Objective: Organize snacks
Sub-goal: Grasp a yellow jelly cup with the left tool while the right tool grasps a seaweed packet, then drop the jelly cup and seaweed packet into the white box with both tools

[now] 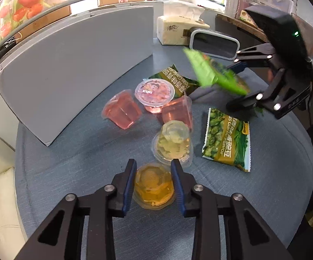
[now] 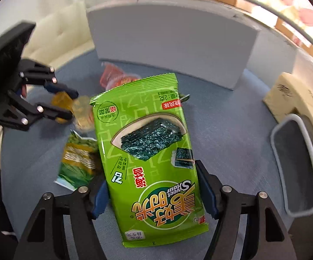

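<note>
Sorting step: right gripper (image 2: 151,189) grips the seaweed packet (image 2: 143,151) aloft; left gripper (image 1: 153,183) closes around the amber jelly cup (image 1: 154,186). Next, probably carry the packet right to the grey tray (image 2: 297,169).

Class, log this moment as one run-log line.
left gripper: shut on orange jelly cup | right gripper: shut on seaweed packet, lifted

Both views are evenly and brightly lit from above, with soft shadows under the jelly cups (image 1: 154,184) on the desk (image 1: 74,164). Fisheye bending curves the grey box (image 1: 69,82) and darkens the corners. The seaweed packet (image 1: 212,73) smears with motion blur in the left wrist view; glare whitens the right wrist view's upper right.
</note>
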Tool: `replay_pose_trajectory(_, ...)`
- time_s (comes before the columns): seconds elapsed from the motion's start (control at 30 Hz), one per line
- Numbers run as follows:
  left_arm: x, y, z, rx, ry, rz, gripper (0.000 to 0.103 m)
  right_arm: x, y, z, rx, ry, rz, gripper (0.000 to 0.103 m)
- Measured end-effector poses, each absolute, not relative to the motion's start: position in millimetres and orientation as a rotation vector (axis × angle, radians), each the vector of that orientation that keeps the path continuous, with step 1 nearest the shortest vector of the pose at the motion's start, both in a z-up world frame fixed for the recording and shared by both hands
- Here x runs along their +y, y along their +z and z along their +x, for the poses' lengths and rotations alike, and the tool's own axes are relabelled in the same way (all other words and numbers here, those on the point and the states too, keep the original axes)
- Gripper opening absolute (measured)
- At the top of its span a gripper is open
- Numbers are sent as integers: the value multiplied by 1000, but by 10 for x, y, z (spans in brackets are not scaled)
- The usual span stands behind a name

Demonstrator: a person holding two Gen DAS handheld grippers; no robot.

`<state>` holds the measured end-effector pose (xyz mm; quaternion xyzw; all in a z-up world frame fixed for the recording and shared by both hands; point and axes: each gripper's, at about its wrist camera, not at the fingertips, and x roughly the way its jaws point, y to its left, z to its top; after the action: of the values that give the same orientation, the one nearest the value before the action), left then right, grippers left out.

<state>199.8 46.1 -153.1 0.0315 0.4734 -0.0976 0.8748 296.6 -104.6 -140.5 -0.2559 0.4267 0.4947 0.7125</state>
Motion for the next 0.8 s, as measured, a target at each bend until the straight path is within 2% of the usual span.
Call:
replay_pose_trajectory(0.43, 522, -1262, 1782, 926, -177, 4, 36, -1214, -1112, 2554, 897, 1074, -531, 74)
replay_pose_trajectory(0.8, 667, -563, 1532, 775, -79, -85, 36, -1083, -601, 2273, 884, 899, -443, 74)
